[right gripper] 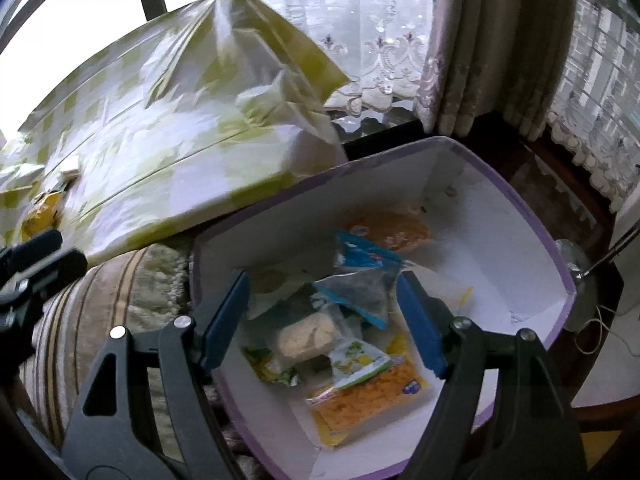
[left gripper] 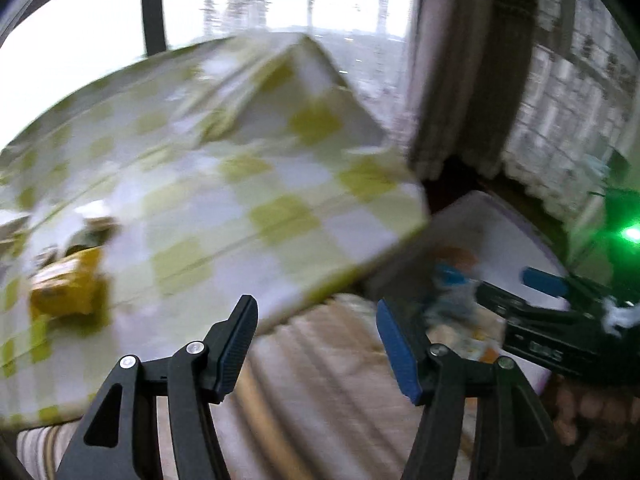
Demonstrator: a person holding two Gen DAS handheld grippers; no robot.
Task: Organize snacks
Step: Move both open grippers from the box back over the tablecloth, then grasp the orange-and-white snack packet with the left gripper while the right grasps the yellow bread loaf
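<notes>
A white box with a purple rim (right gripper: 400, 156) stands beside the table and holds several snack packets: an orange one (right gripper: 388, 232), a blue one (right gripper: 360, 252), a beige bar (right gripper: 308, 334) and a cracker pack (right gripper: 372, 400). My right gripper (right gripper: 322, 280) hovers open over them, its pads touching nothing. My left gripper (left gripper: 316, 304) is open and empty at the table's near edge. A yellow snack packet (left gripper: 66, 284) lies on the green-checked tablecloth (left gripper: 240, 184) to its left. In the blurred left wrist view, the right gripper (left gripper: 498, 278) shows over the box (left gripper: 500, 216).
A striped cushion (right gripper: 100, 292) lies below the table edge, left of the box. The tablecloth (right gripper: 180, 152) bunches up into a peak at the back. Lace curtains (right gripper: 384, 52) and a window stand behind. A dark wooden surface (right gripper: 560, 200) lies right of the box.
</notes>
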